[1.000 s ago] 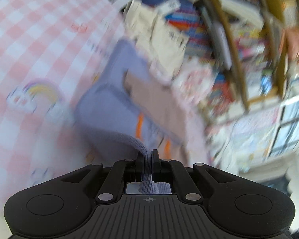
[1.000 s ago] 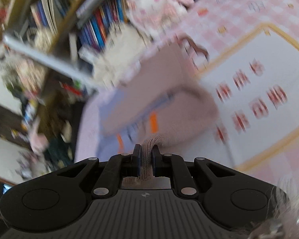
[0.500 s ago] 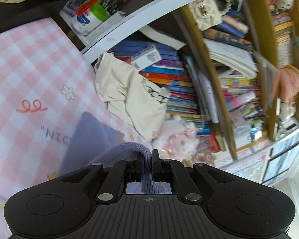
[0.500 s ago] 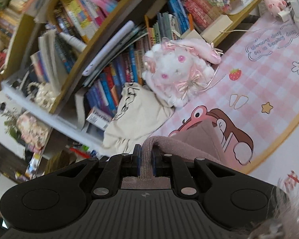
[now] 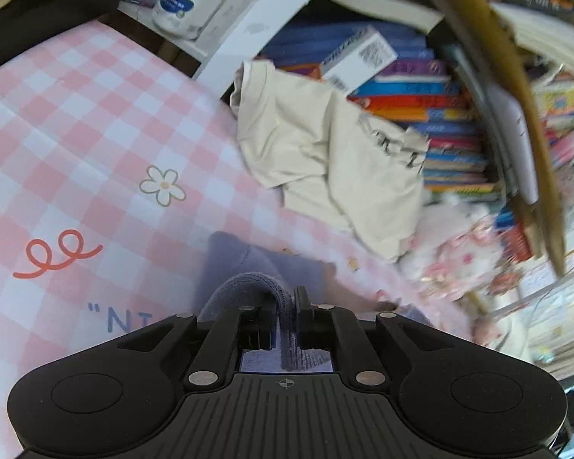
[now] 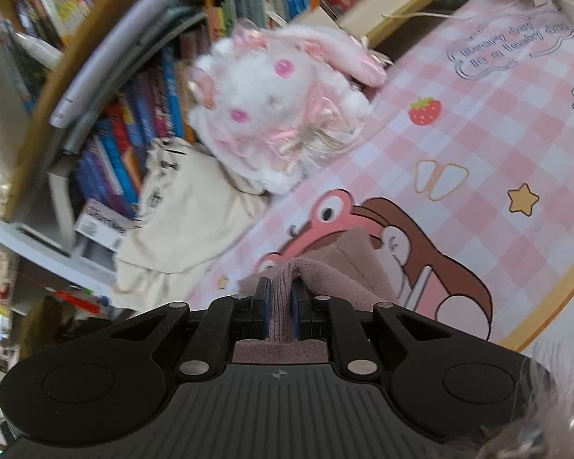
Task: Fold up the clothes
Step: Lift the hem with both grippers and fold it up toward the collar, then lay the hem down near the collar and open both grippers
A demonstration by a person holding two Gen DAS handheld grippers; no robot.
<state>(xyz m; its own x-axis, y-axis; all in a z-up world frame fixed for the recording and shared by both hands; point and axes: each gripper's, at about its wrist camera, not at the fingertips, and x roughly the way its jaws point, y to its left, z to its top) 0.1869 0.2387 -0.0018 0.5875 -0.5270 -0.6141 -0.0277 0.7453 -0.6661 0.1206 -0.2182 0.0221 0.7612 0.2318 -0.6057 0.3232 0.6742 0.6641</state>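
A knitted garment lies on the pink checked tablecloth (image 5: 76, 122); its lavender-blue part (image 5: 248, 267) shows in the left wrist view, and my left gripper (image 5: 286, 313) is shut on a ribbed edge of it. In the right wrist view the same garment's mauve-brown part (image 6: 340, 264) rests on the cloth's cartoon print, with my right gripper (image 6: 281, 306) shut on a fold of it. Most of the garment is hidden below both grippers.
A crumpled cream garment (image 5: 325, 145) lies against the bookshelf (image 5: 421, 88) at the table's far edge. A white and pink plush rabbit (image 6: 279, 107) sits beside it. A white tub (image 5: 187, 4) with pens stands on a shelf at the far left.
Both grippers have carried the garment's held edges forward towards the bookshelf and lowered them near the tablecloth. The garment's spread body, seen a second ago, has dropped out of sight.
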